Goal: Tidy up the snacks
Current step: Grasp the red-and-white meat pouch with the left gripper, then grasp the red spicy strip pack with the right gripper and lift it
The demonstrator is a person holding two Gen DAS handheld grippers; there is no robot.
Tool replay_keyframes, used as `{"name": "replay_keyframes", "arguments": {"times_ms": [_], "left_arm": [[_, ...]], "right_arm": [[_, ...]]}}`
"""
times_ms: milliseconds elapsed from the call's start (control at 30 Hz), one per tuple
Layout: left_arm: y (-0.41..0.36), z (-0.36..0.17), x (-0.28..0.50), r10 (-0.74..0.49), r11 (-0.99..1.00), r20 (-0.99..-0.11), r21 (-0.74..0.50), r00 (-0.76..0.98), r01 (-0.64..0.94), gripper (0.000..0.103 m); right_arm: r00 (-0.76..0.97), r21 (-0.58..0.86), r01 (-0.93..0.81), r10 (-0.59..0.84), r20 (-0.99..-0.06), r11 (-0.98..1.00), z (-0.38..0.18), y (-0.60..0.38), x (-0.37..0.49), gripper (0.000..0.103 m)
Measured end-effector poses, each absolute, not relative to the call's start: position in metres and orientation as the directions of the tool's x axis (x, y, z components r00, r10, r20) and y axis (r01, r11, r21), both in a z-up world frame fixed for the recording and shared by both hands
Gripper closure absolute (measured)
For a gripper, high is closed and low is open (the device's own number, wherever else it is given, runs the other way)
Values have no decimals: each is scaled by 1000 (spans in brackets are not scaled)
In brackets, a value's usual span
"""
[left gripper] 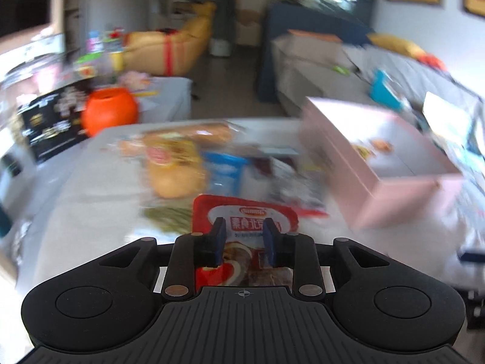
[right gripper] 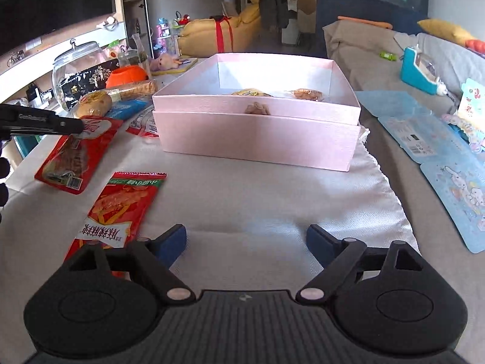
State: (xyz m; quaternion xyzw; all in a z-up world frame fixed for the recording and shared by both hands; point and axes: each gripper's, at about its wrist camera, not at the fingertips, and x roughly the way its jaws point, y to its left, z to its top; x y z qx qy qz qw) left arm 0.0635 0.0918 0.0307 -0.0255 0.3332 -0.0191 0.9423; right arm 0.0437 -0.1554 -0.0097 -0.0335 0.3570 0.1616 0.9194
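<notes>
Right gripper (right gripper: 246,239) open over cloth; pink box (right gripper: 257,133) ahead, two snacks inside.

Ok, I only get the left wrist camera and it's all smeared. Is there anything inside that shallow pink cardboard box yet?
Observer: Yes. The right wrist view shows two wrapped golden pastries lying in the shallow pink cardboard box, near its front wall.
Operator: And the other gripper, is it carrying something?
Observer: No. The right gripper is open, with nothing between its fingers, above the white cloth.
Operator: Any snack near it?
Observer: A long red foil packet lies flat just beside it, apart from the box.
</notes>
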Motion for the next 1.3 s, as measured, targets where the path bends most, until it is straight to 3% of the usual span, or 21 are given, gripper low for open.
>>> {"name": "replay_keyframes", "arguments": {"times_ms": [100,200,300,500,600,667,767,933,1000,1067,1167,1233,1300], "left_arm": [[81,32,61,-30,999,-619,6,785,43,79],[80,33,57,-112,993,-643,-54,757,101,69],[74,33,50,-114,992,-646,-30,755,125,68],[77,34,49,4,999,-636,29,772,18,68],[84,36,51,12,1000,-636,14,772,-3,70],[81,37,51,-8,1000,-640,9,768,19,70],[67,35,53,-14,997,-652,53,758,64,69],[53,30,60,10,990,-661,112,750,85,65],[53,29,62,14,989,-663,118,749,86,64],[52,29,63,19,988,-665,126,747,88,64],[50,28,62,22,986,-667,136,745,93,62],[48,27,64,22,983,-671,148,741,105,58],[43,25,64,5,973,-679,171,734,152,40]], "right_arm": [[687,82,-310,283,-669,947,-8,-158,45,16],[638,199,-334,376,-671,921,-1,-153,46,16],[576,267,-389,459,-676,881,3,-129,49,16],[586,67,-507,401,-704,859,-5,-63,37,15],[593,21,-548,406,-695,836,-5,-62,30,26],[592,38,-534,406,-696,845,-1,-75,33,46],[635,12,-453,332,-698,891,0,-101,37,48],[681,0,-332,240,-692,943,0,-144,40,48],[696,7,-301,225,-681,954,-3,-156,40,43],[704,22,-278,219,-676,960,-8,-163,41,30],[709,23,-287,228,-668,958,-11,-163,41,23],[705,27,-292,234,-669,956,-12,-161,42,20],[703,31,-294,239,-670,955,-11,-160,40,19]]}}
